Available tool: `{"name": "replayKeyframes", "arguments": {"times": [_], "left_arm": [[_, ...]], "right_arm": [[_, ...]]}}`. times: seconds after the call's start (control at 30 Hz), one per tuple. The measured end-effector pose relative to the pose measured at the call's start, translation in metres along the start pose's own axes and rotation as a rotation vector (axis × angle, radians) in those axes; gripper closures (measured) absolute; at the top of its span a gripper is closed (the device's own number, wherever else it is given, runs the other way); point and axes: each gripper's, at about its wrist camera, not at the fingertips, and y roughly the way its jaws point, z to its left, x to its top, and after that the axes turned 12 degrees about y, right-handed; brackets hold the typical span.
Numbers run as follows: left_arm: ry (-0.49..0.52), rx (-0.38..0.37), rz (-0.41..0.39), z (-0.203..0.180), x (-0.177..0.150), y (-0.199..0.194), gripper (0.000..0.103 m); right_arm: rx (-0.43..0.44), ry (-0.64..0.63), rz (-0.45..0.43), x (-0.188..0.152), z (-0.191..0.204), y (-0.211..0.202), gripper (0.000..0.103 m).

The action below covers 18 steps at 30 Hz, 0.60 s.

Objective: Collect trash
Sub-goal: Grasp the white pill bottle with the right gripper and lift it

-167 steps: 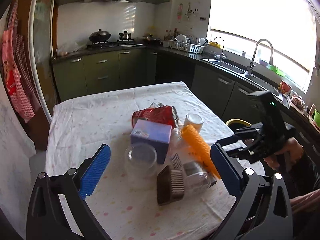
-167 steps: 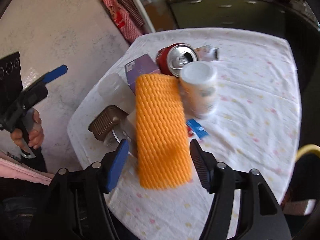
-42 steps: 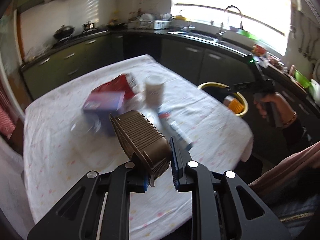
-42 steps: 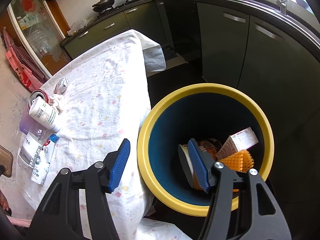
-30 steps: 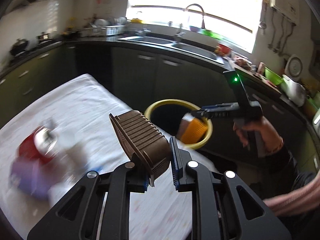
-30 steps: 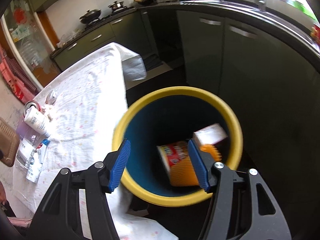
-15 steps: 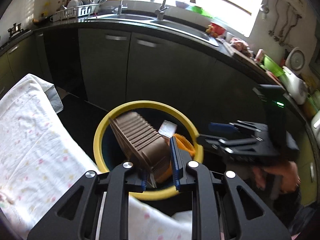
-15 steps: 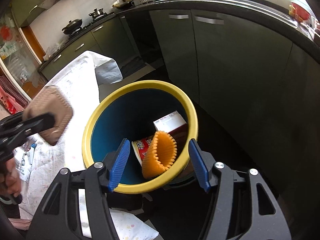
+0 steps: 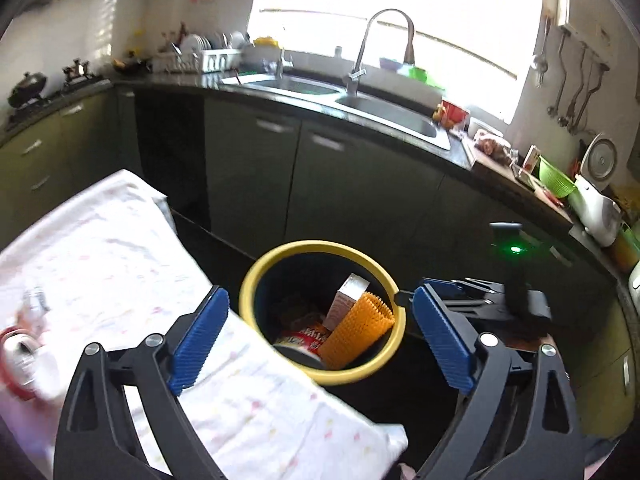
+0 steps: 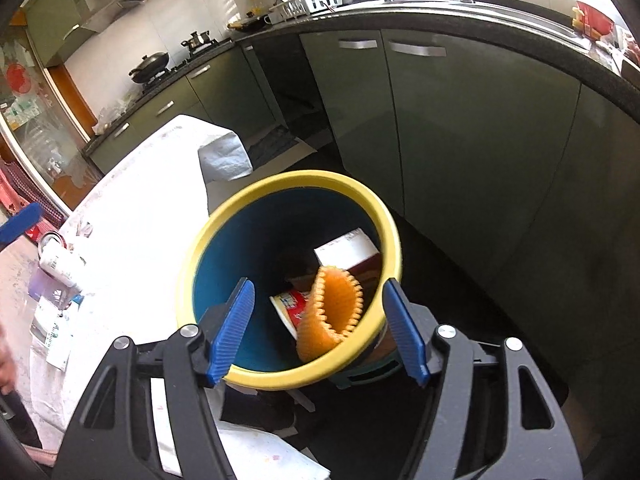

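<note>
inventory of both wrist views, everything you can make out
bin: 1, yellow rim, blue inside, on the floor beside the table
orange foam net: 1, orange, inside the bin
carton: 1, white and red, inside the bin
printed cup: 1, red and white, inside the bin
table: 1, white spotted cloth
can: 1, red, on the table, blurred
white bottle: 1, lying on the table
cabinets: dark green, under a black counter
sink: 1, steel, with a tap, under the window
dish rack: 1, white, on the counter
wok: 1, black, on the stove
left gripper: blue pads, jaws opening, nothing between them
right gripper: blue pads, jaws opening, empty
</note>
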Motion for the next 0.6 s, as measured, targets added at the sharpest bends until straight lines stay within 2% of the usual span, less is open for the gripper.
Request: {"name": "replayKeyframes", "arguments": {"times": [0.07,0.23,0.27,0.43,0.6], "left_arm": [[-0.008,0.032,-0.025,0.006,-0.008,-0.032,0.006],[-0.058,0.178,-0.076,0.031,-0.041,-0.118,0.005],[-0.073,0.228,-0.084,0.038,-0.051,-0.135,0.005],[-0.131,0.413,-0.085,0.068,-0.095,-0.191,0.005],[-0.230,0.493,-0.085,0.101,-0.140,-0.230,0.005]], "right_arm": [[0.003,-0.013,-0.008,-0.002,0.010,-0.002,0.039],[0.005,-0.069,-0.020,-0.010,0.041,-0.006,0.039],[0.003,-0.083,-0.024,-0.011,0.049,-0.008,0.039],[0.021,-0.174,-0.020,-0.022,0.095,-0.014,0.039],[0.075,-0.280,0.011,-0.038,0.157,-0.011,0.039]]}}
